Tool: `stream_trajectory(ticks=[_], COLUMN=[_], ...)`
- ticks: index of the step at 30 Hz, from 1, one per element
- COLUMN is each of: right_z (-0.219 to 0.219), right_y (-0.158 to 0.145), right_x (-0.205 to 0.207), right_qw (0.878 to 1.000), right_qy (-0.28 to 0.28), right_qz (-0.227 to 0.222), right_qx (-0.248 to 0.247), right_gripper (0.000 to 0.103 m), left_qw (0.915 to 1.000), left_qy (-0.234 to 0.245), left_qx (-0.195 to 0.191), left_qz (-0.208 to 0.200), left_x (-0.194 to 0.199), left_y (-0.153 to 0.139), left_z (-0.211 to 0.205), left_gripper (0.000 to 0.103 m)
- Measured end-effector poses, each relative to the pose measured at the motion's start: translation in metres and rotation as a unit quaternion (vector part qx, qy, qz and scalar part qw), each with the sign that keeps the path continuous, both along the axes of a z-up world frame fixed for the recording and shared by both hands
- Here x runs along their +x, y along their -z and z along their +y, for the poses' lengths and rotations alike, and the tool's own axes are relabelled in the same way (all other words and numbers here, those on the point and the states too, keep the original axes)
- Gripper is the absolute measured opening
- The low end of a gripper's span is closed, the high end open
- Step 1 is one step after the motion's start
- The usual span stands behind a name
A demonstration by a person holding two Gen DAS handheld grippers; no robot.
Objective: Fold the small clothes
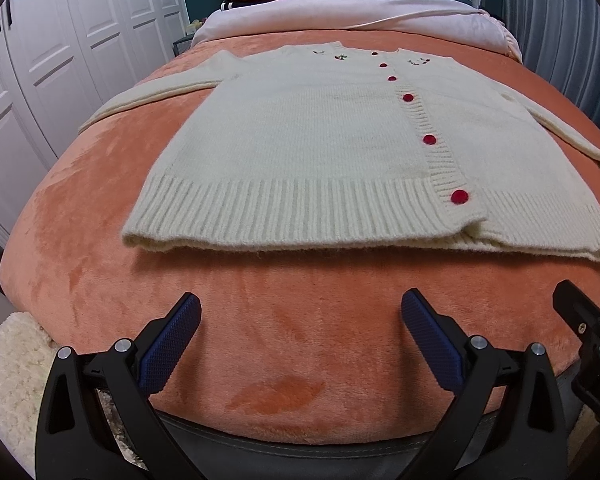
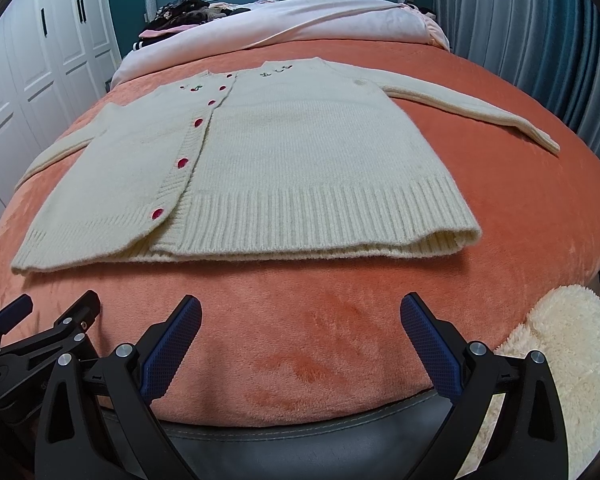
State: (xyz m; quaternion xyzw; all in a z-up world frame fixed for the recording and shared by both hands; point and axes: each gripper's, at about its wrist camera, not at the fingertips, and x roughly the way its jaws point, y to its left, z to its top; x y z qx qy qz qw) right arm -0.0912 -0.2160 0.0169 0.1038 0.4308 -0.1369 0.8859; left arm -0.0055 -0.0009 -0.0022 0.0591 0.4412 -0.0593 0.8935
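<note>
Left gripper (image 1: 300,312) and right gripper (image 2: 300,314) are held side by side, jaws spread wide, nothing grasped — both poised above the orange blanket (image 1: 300,340). Just beyond, a cream cardigan (image 1: 324,144) is laid flat, buttoned, sleeves spread outward.

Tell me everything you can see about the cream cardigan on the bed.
The cream cardigan is a chunky knit with ribbed hem and placket, red buttons done up, and small embroidery near the neckline. It lies flat, front up, on the orange blanket, hem toward the cameras, sleeves spread outward. Neither gripper touches it.
</note>
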Motion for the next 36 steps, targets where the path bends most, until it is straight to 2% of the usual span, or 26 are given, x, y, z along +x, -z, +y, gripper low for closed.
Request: stream_trajectory(ticks=[5,10,12,16,20,24,26,27,28,29,30,32,33,36], right_z=[-0.048,-0.152,-0.206,-0.313,-0.397,-0.442,-0.442,-0.439,-0.437,-0.434,-0.434,-0.413,-0.392,-0.315], right_y=[-0.008,-0.026,-0.031,-0.028,-0.004,0.03,0.031,0.029,0.027,0.025,0.019,-0.017,-0.045,-0.115], right_x=[0.006,0.034,0.047,0.073,0.096,0.12,0.13,0.137,0.146,0.159,0.168,0.183,0.197,0.234], right_qw=[0.997,0.989,0.982,0.961,0.934,0.908,0.909,0.914,0.921,0.926,0.927,0.933,0.939,0.954], right_qy=[0.041,0.12,0.15,0.228,0.308,0.362,0.374,0.363,0.341,0.316,0.306,0.281,0.238,0.102], right_qz=[-0.025,-0.06,-0.069,-0.081,-0.071,-0.037,-0.042,-0.047,-0.055,-0.052,-0.052,-0.113,-0.151,-0.215], right_qx=[0.067,0.069,0.089,0.132,0.166,0.207,0.181,0.173,0.181,0.2,0.209,0.196,0.194,0.184], right_gripper=[0.098,0.098,0.098,0.098,0.098,0.098,0.098,0.08,0.037,0.017,0.012,0.012,0.012,0.012], left_qw=[0.999,0.9976,0.9969,0.9963,0.9973,0.9986,0.9983,0.9982,0.9981,0.998,0.998,0.998,0.9978,0.9965], left_qy=[0.004,-0.004,-0.009,-0.014,-0.009,0.0,0.002,0.002,0.002,0.003,0.002,-0.001,-0.004,-0.017], left_qx=[-0.045,-0.066,-0.077,-0.085,-0.071,-0.037,-0.036,-0.036,-0.036,-0.036,-0.037,-0.042,-0.046,-0.07], left_qz=[-0.003,-0.018,-0.015,0.0,0.015,0.037,0.045,0.048,0.05,0.052,0.052,0.048,0.047,0.042], left_x=[0.013,0.035,0.047,0.066,0.08,0.092,0.096,0.098,0.1,0.102,0.103,0.107,0.108,0.115], left_y=[-0.023,-0.043,-0.047,-0.047,-0.037,-0.017,-0.01,-0.008,-0.007,-0.006,-0.005,-0.007,-0.009,-0.017], left_z=[0.007,0.008,0.006,-0.004,-0.019,-0.032,-0.034,-0.034,-0.034,-0.034,-0.033,-0.03,-0.027,-0.015], left_gripper=[0.098,0.098,0.098,0.098,0.098,0.098,0.098,0.098,0.098,0.098,0.098,0.098,0.098,0.098])
